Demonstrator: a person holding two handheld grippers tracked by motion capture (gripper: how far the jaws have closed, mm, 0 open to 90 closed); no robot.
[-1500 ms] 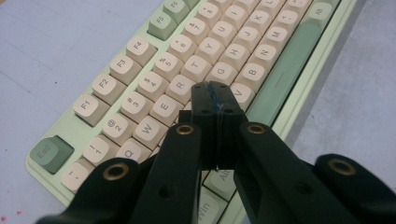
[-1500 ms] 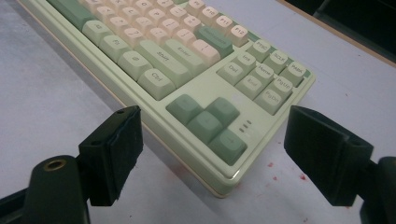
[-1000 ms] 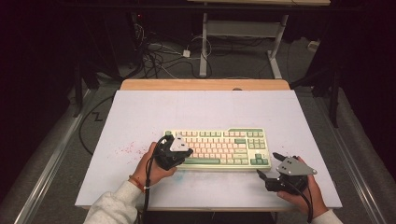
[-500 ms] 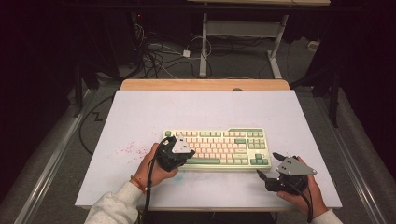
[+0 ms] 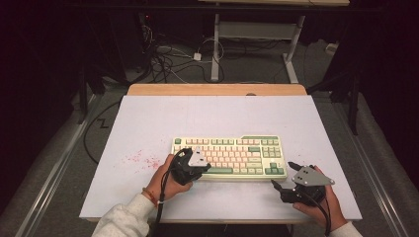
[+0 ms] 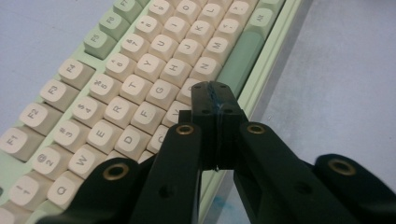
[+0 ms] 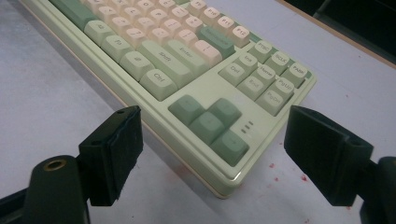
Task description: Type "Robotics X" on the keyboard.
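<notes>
A cream and green keyboard (image 5: 230, 157) lies on the white table (image 5: 212, 118), near its front edge. My left gripper (image 5: 203, 168) is over the keyboard's lower left keys. In the left gripper view its jaws are shut on nothing, with the tips (image 6: 215, 98) just above the bottom letter row beside the green space bar (image 6: 240, 60). My right gripper (image 5: 282, 174) is off the keyboard's near right corner and stands open. In the right gripper view its pads (image 7: 112, 154) flank that corner, where the green arrow keys (image 7: 210, 123) sit.
Faint red stains (image 5: 141, 159) mark the table left of the keyboard. A wooden strip (image 5: 217, 89) runs along the table's far edge. Beyond it are cables (image 5: 173, 64) on the floor and a desk frame (image 5: 257, 29).
My left gripper has edged slightly to the right over the keyboard. The right gripper has hardly moved.
</notes>
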